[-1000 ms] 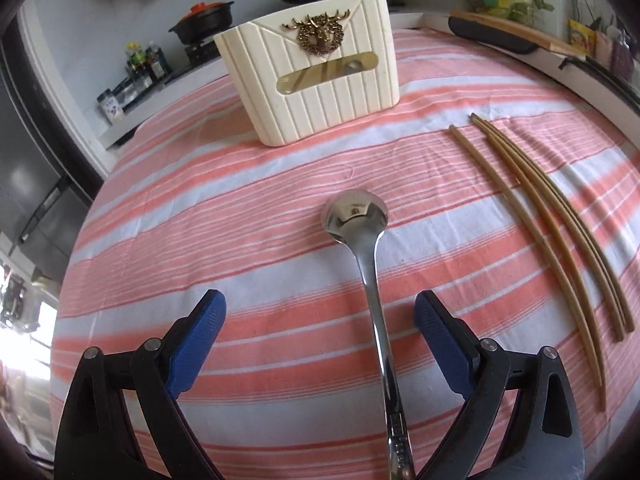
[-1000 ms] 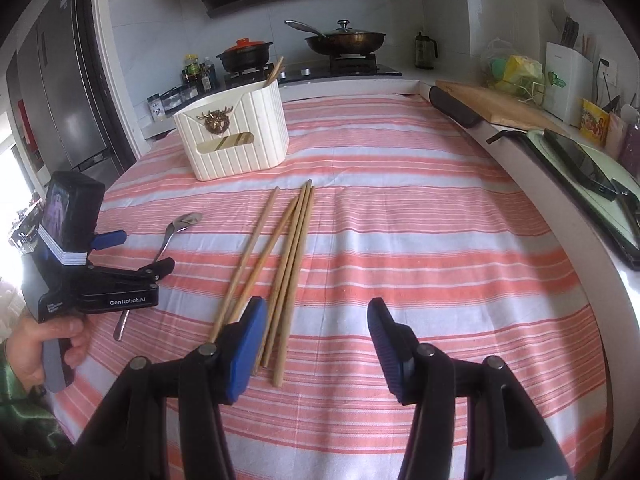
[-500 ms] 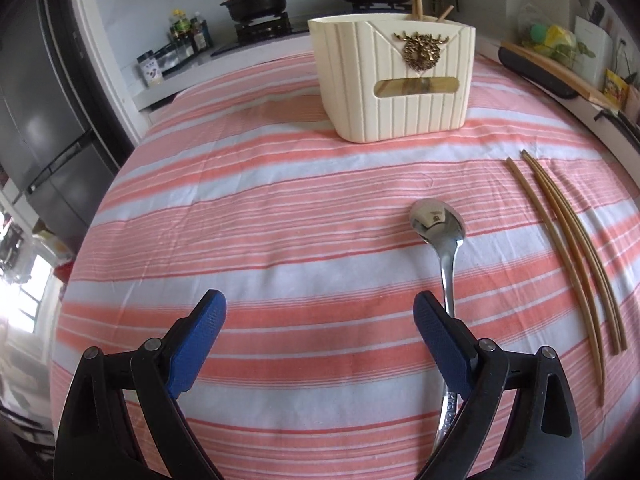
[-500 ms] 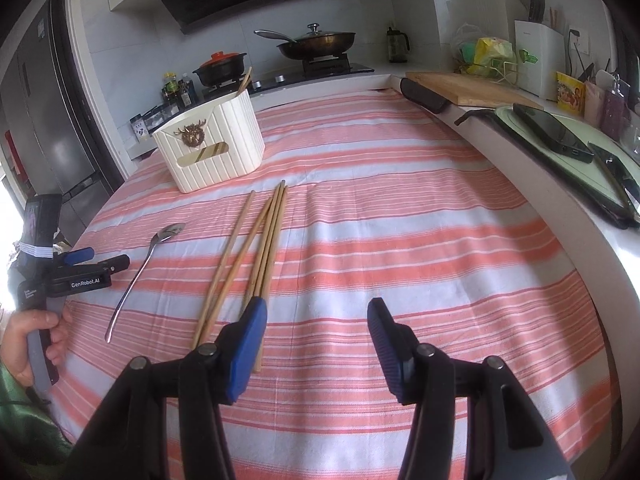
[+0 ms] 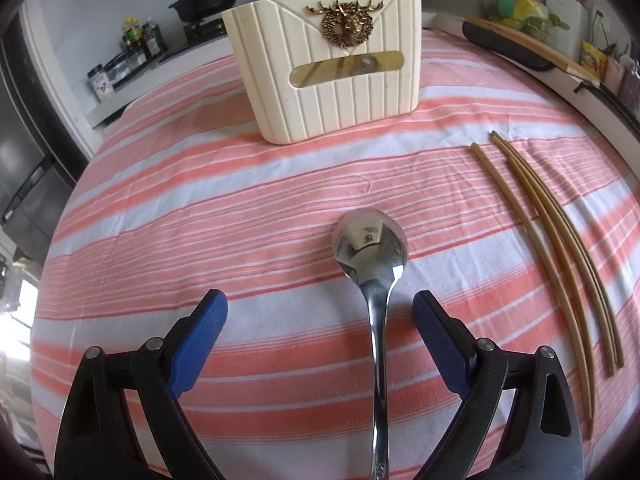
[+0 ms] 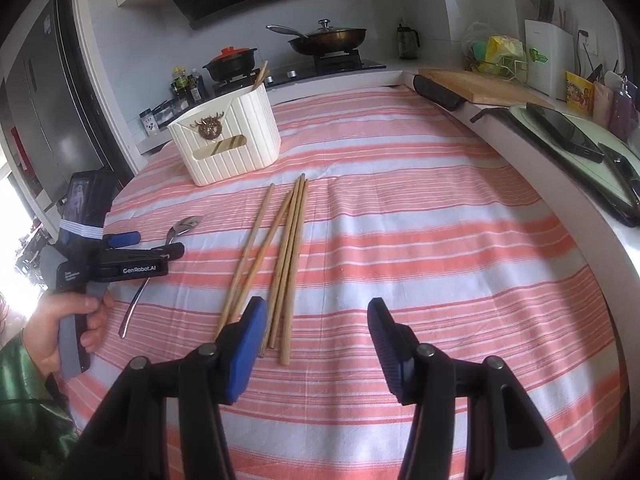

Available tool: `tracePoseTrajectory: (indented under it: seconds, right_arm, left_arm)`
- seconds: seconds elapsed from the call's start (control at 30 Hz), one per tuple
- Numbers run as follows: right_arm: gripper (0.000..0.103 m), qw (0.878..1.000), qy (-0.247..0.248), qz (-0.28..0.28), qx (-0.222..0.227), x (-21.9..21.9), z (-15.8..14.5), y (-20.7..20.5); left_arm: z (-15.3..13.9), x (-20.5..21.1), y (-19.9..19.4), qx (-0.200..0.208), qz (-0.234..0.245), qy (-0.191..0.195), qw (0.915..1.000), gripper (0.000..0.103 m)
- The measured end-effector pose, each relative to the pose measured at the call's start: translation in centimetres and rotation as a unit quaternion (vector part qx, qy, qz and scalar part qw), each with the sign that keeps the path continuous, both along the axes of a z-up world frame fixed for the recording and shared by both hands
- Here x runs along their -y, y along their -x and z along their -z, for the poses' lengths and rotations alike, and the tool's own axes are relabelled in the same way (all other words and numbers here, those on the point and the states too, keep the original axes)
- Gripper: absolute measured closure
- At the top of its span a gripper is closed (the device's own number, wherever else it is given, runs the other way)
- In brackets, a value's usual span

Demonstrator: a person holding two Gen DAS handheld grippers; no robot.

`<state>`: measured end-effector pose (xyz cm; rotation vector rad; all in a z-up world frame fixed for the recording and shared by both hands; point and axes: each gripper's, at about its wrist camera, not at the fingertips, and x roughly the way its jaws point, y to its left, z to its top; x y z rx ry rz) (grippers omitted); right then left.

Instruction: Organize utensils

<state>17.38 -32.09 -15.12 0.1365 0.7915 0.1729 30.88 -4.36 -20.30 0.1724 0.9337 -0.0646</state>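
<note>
A steel spoon (image 5: pixel 372 248) lies on the striped tablecloth, bowl pointing away; its handle runs back between the open blue pads of my left gripper (image 5: pixel 320 320), untouched. The spoon also shows in the right wrist view (image 6: pixel 182 226), partly hidden by the left gripper (image 6: pixel 148 246). Several wooden chopsticks (image 5: pixel 560 248) lie right of the spoon; in the right wrist view they (image 6: pixel 276 252) end just ahead of the left pad of my open, empty right gripper (image 6: pixel 316 320). A cream utensil holder (image 5: pixel 340 60) with a brass deer emblem stands upright beyond, sticks poking from it (image 6: pixel 226 144).
The table (image 6: pixel 440 264) carries a pink-and-white striped cloth. A counter edge curves along the right with a cutting board (image 6: pixel 480 84), a tray and phones (image 6: pixel 564 132). A stove with a pan (image 6: pixel 328 36) and a pot (image 6: pixel 230 64) stands behind.
My left gripper swung away to the left and has come back over the spoon, closer, handle between its open pads. My right gripper shifted slightly and stayed open.
</note>
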Motion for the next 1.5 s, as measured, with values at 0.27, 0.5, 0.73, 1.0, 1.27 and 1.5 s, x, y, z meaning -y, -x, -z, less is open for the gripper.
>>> tracePoseTrajectory:
  seconds: [0.27, 0.5, 0.73, 1.0, 1.27, 1.5]
  right_arm:
    - [0.05, 1.0, -0.001, 0.008, -0.007, 0.8, 0.6, 0.4]
    - [0.05, 1.0, -0.008, 0.005, -0.003, 0.6, 0.5, 0.5]
    - [0.05, 1.0, -0.002, 0.014, 0.003, 1.0, 0.0, 1.1]
    - [0.05, 0.997, 0.055, 0.037, -0.025, 1.4, 2.1, -0.2]
    - [0.05, 0.999, 0.038, 0.004, -0.025, 0.0, 2.0, -2.1]
    - [0.085, 0.996, 0.002, -0.062, -0.07, -3.0, 2.3, -7.3]
  left_arm:
    - [-1.4, -3.0, 0.2, 0.007, -0.017, 0.013, 0.9998, 0.009]
    - [-1.6, -4.9, 0.3, 0.011, -0.037, 0.003, 0.9992, 0.009]
    - [-1.5, -7.4, 1.2, 0.011, -0.057, 0.01, 0.9983, 0.009]
    - [-1.0, -9.4, 5.8, -0.004, -0.047, 0.154, 0.987, 0.008]
    - [0.8, -7.2, 7.5, 0.0, -0.017, 0.126, 0.9919, 0.005]
    - [0.8, -8.0, 7.6, 0.011, -0.015, 0.15, 0.9885, 0.004]
